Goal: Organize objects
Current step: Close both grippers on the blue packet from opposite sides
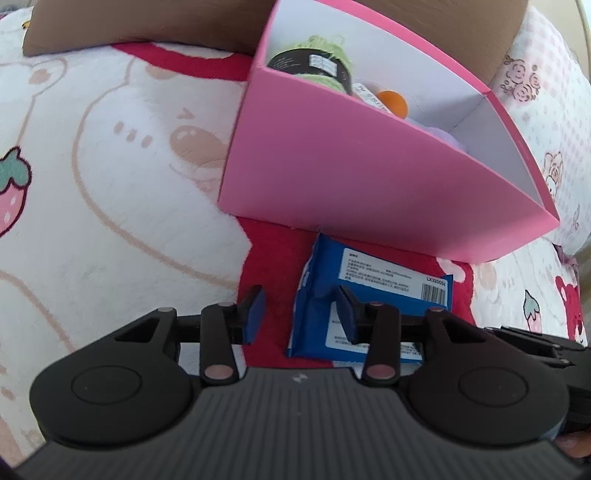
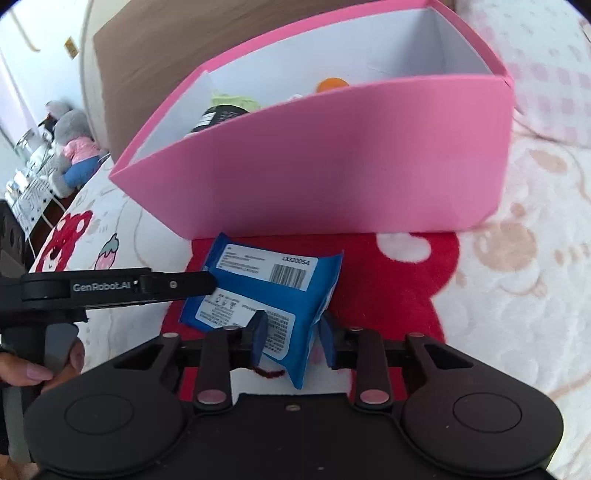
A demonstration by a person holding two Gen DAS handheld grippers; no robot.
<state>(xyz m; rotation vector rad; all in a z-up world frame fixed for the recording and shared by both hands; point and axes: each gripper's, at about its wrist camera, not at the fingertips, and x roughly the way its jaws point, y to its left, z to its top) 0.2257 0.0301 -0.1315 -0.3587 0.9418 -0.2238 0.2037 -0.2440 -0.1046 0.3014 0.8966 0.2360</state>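
Observation:
A blue packet (image 1: 373, 291) with a white barcode label lies on the red patch of the blanket, just in front of the pink box (image 1: 332, 166). My left gripper (image 1: 301, 314) is open; its right finger lies over the packet's left part. In the right wrist view the packet (image 2: 269, 288) sits between the pads of my right gripper (image 2: 291, 338), which is open around the packet's near corner. The pink box (image 2: 332, 162) holds a green yarn ball (image 1: 321, 62), an orange ball (image 1: 393, 101) and something lilac. The left gripper's finger (image 2: 147, 286) reaches the packet from the left.
The blanket (image 1: 110, 184) is white plush with bears and strawberries. A brown cardboard box (image 1: 92, 22) stands behind the pink box. A plush toy (image 2: 72, 147) and clutter sit beyond the bed's left edge. A hand (image 2: 29, 373) holds the left gripper.

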